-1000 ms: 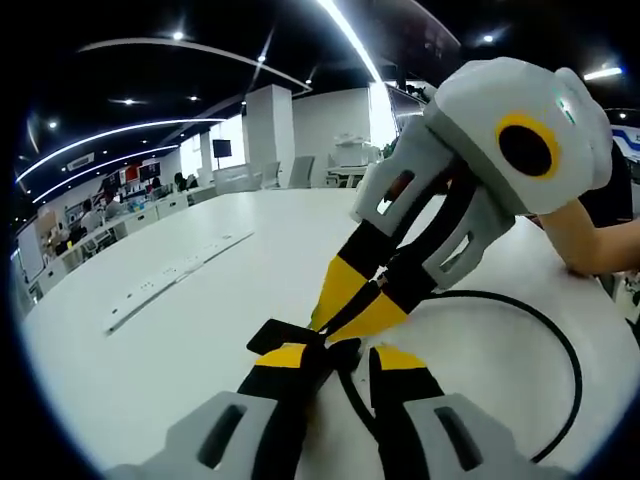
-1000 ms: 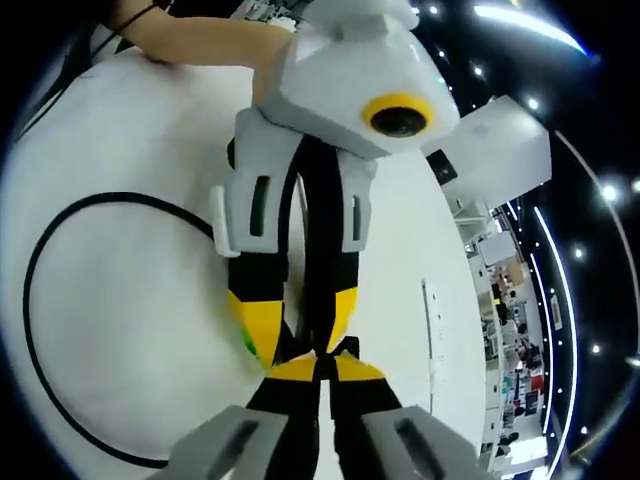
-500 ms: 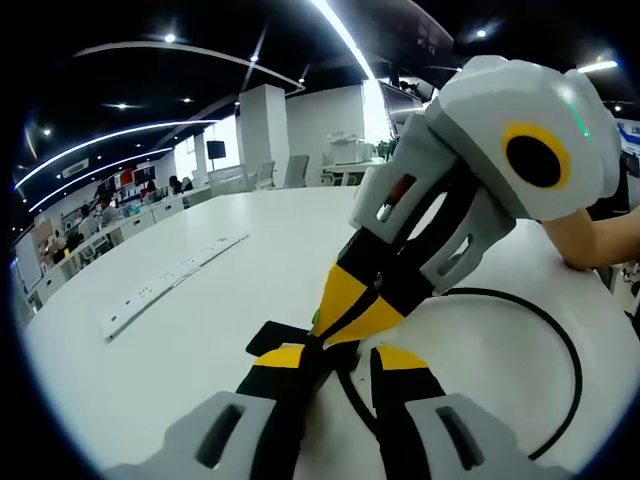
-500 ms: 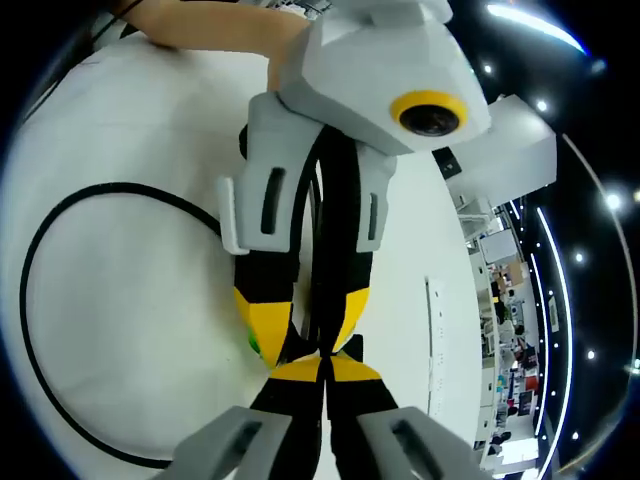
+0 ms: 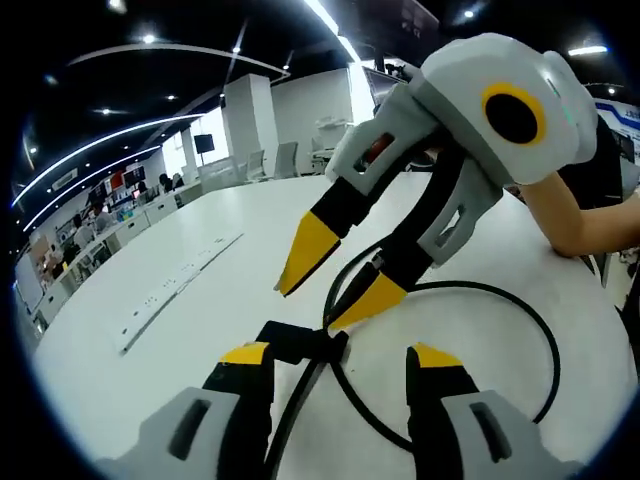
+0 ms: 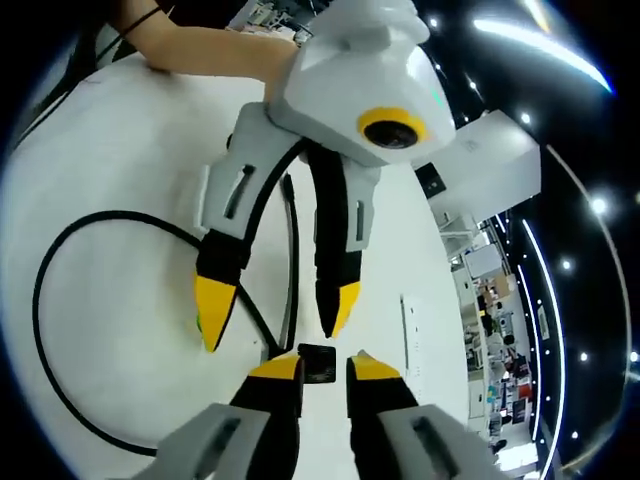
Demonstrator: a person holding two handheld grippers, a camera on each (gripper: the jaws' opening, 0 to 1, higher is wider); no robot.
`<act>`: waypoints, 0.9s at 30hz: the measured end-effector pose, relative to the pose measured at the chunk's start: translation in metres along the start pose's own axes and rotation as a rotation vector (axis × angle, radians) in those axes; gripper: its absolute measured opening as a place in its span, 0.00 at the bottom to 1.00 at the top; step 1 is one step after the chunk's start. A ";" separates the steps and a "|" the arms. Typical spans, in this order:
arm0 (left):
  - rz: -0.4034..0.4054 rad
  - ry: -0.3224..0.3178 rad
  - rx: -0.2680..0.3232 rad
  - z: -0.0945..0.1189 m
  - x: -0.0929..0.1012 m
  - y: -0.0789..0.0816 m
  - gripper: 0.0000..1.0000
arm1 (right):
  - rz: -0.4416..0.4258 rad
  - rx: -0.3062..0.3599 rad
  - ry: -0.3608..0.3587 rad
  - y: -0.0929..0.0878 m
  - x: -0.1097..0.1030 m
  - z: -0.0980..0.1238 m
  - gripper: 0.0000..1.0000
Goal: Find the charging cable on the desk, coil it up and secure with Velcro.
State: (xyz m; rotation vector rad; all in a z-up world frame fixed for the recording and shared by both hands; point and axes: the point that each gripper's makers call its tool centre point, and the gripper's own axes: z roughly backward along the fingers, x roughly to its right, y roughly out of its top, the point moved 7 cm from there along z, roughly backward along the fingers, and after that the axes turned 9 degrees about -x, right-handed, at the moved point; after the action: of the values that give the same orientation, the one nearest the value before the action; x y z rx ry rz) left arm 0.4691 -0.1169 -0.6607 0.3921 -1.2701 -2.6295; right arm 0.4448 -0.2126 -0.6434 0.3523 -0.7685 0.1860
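Now both jaws have parted.

A long white power strip [image 5: 178, 290] lies flat on the white worktop [image 5: 240, 240]. Behind it stand a white pillar [image 5: 248, 130] and chairs [image 5: 283, 160], under ceiling light strips [image 5: 100, 135].

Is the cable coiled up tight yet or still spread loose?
Still loose. The cable lies in one wide open loop on the desk, its ends crossing near the claws.

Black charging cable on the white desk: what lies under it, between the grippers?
The black charging cable loops on the bare white desk. A flat black Velcro strap sits between the open left gripper and right gripper; underneath is hidden.
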 end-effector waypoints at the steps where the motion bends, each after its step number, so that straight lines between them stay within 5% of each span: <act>1: -0.020 0.004 0.020 0.005 0.000 0.005 0.55 | -0.002 0.006 -0.004 0.001 0.001 0.003 0.24; 4: -0.042 0.021 0.082 0.025 -0.001 0.021 0.57 | -0.010 0.028 -0.015 0.001 0.004 0.016 0.33; 11: -0.191 0.145 0.239 0.069 0.024 0.050 0.55 | -0.040 0.069 -0.133 0.002 0.020 0.049 0.33; 19: -0.293 0.201 0.315 0.094 0.049 0.075 0.57 | -0.018 0.106 -0.269 0.009 0.032 0.087 0.39; 23: -0.373 0.246 0.334 0.106 0.057 0.085 0.69 | -0.009 0.128 -0.304 0.009 0.032 0.106 0.41; 27: -0.417 0.275 0.345 0.122 0.065 0.089 0.69 | 0.002 0.120 -0.361 0.009 0.035 0.122 0.41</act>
State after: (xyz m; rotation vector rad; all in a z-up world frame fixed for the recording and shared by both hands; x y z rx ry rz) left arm 0.3735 -0.1000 -0.5277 1.1425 -1.6920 -2.5277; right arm 0.3884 -0.2491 -0.5359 0.5071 -1.1165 0.1728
